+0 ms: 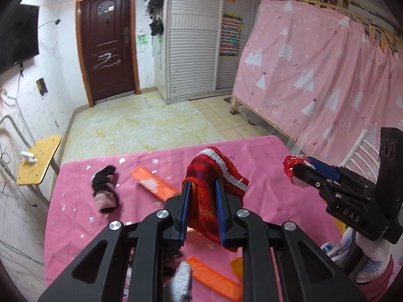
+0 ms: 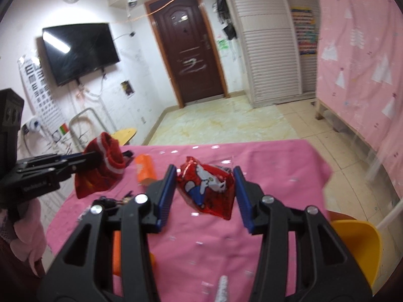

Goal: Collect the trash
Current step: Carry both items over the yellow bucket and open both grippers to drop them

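Observation:
My left gripper [image 1: 202, 183] is shut on a red knitted sock [image 1: 214, 166] with a white stripe, which hangs above the pink table [image 1: 264, 151]. In the right wrist view that sock [image 2: 105, 166] dangles from the left gripper [image 2: 94, 154] at the left. My right gripper [image 2: 204, 170] is shut on a shiny red snack packet [image 2: 209, 191] with a white cartoon figure, lifted off the pink table [image 2: 277, 166]. The left wrist view shows the right gripper [image 1: 297, 170] at the right with the crumpled red packet [image 1: 292, 164] at its tips.
On the tablecloth lie a black sock [image 1: 105, 188], an orange comb [image 1: 156, 186], another orange comb [image 1: 214, 276] and a grey sock tip [image 1: 181, 281]. A yellow chair [image 2: 357, 246] stands at the right, a yellow stool [image 1: 37, 161] at the left. Tiled floor lies beyond.

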The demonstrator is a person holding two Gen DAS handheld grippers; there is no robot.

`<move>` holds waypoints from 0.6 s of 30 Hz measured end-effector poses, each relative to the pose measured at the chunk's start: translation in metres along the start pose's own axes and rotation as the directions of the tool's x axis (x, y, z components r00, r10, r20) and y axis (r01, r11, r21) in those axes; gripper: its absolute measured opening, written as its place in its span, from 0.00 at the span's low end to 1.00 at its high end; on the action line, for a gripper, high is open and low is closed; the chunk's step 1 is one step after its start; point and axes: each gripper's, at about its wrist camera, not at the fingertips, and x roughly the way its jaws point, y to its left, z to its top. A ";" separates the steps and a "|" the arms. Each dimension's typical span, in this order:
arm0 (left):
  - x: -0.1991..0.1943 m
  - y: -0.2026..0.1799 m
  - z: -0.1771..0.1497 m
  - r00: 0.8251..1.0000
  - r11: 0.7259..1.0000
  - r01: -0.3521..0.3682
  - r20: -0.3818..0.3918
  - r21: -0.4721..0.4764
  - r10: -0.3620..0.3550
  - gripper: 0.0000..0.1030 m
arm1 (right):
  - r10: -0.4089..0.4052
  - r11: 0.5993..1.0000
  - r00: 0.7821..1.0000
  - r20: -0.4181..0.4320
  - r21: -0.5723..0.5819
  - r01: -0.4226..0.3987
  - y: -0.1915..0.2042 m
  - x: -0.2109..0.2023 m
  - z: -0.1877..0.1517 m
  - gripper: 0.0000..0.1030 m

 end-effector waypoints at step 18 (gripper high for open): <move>0.020 -0.120 0.010 0.995 0.978 0.100 -0.036 0.181 -0.095 0.10 | -0.210 0.965 0.977 0.037 0.170 0.201 -0.122 -0.066 -0.034 0.43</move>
